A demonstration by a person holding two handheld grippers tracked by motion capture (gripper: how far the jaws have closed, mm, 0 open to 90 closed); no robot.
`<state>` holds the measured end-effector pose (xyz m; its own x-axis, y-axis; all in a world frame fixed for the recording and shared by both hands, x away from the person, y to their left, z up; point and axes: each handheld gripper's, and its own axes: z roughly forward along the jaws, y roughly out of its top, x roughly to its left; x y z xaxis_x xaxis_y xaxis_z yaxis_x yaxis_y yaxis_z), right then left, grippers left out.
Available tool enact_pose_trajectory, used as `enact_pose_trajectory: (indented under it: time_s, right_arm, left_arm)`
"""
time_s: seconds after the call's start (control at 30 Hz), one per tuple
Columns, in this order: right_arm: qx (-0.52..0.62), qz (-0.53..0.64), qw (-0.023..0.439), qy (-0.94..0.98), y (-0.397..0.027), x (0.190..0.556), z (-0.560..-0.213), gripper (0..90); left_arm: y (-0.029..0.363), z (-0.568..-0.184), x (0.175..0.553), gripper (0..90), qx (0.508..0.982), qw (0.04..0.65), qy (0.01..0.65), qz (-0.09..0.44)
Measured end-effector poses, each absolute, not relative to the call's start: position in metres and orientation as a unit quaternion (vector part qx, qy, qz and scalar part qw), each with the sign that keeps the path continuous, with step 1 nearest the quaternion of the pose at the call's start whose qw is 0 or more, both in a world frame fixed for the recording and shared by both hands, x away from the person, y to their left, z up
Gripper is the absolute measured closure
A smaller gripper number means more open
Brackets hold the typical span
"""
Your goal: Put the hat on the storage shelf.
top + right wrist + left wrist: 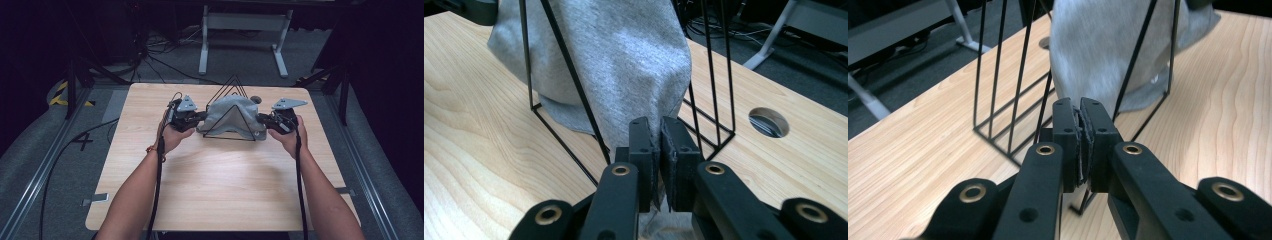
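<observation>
Grey cloth [231, 116] hangs draped over a black wire rack [231, 111] near the far edge of the wooden table [215, 185], midway between its far corners, as a person works it from both sides. At the left end, the left gripper [200, 118] has its jaws pressed together on a fold of the fabric; at the right end, the right gripper [261, 120] pinches the cloth's hem the same way. Judging by how it lies, the cloth is already settled across the rack's triangular frames, with the letting-go and any smoothing left to do. The left gripper view shows fabric [1108, 50] passing inside the wires [998, 75], its pads [1068, 135] nearly meeting. The right gripper view adds a round cable hole [768, 121] in the tabletop beyond the rack, unseen from the left.
</observation>
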<state>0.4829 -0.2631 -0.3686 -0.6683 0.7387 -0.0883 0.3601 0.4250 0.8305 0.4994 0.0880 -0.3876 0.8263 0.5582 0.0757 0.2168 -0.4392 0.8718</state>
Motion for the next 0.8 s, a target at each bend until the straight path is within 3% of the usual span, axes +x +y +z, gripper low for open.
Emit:
enact_pose_trajectory:
  time_s: [0.8]
  right_arm:
    - [0.317,0.383,0.252,0.83,-0.286,0.437,-0.358,77.5]
  left_arm:
    - [0.129,-0.39,0.456,82.1,0.863,0.405,0.221,0.207]
